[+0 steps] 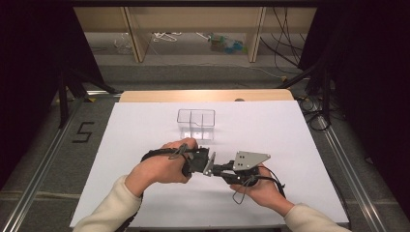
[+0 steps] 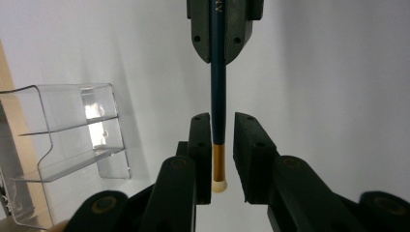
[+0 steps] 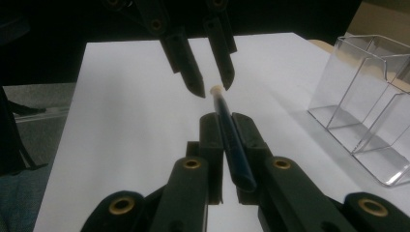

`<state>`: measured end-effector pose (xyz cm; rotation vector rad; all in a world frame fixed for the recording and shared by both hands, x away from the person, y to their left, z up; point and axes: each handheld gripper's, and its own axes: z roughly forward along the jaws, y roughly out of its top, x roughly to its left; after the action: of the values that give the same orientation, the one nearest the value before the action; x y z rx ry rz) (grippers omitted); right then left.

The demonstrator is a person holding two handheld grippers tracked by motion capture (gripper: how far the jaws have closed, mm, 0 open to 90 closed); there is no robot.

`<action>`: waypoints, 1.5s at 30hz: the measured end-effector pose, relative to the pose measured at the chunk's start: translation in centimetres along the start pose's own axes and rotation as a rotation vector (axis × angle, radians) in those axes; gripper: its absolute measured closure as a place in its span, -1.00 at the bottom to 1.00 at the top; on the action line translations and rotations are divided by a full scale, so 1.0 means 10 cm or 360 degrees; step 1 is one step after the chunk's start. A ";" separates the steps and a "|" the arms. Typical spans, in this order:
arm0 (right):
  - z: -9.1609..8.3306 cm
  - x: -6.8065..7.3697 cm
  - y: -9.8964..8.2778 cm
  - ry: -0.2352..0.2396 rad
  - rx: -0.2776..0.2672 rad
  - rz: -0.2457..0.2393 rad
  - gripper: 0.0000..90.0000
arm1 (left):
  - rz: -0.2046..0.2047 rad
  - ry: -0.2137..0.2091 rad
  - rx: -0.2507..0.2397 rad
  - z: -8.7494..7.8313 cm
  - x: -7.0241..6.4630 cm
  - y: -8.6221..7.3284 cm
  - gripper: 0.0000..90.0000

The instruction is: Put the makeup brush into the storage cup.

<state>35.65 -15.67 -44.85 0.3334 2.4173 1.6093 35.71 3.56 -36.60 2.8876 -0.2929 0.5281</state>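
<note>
White tabletop (image 1: pixel 145 193), clear 2-slot organizer (image 1: pixel 196 123) waiting behind: right gripper (image 3: pixel 225 126) clamps the blue pencil (image 3: pixel 232 140) so the left gripper (image 2: pixel 222 140), jaws apart, can take its eraser end.

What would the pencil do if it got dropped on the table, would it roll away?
Probably yes: the pencil looks slim and straight, and the white table looks flat and smooth. It seems stiff, staying straight while the right gripper clamps it. The left gripper stands open around its eraser end, so it likely weighs little.
</note>
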 end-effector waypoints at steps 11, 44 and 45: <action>-0.05 -0.03 0.01 -0.0037 -0.0019 0.0017 0.88 | -0.0291 0.0213 -0.0371 -0.24 0.06 -0.28 0.30; -0.27 -0.20 0.21 -0.0234 -0.0228 0.0073 0.88 | -0.2295 -0.0232 -0.1782 0.62 -0.28 -0.69 -0.28; -0.26 -0.20 0.21 -0.0236 -0.0224 0.0075 0.88 | -0.2315 -0.0234 -0.1798 0.62 -0.27 -0.68 -0.28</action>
<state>36.86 -17.77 -41.81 0.4699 2.1899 1.6995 36.82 9.16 -44.36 1.4016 1.0486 -0.1432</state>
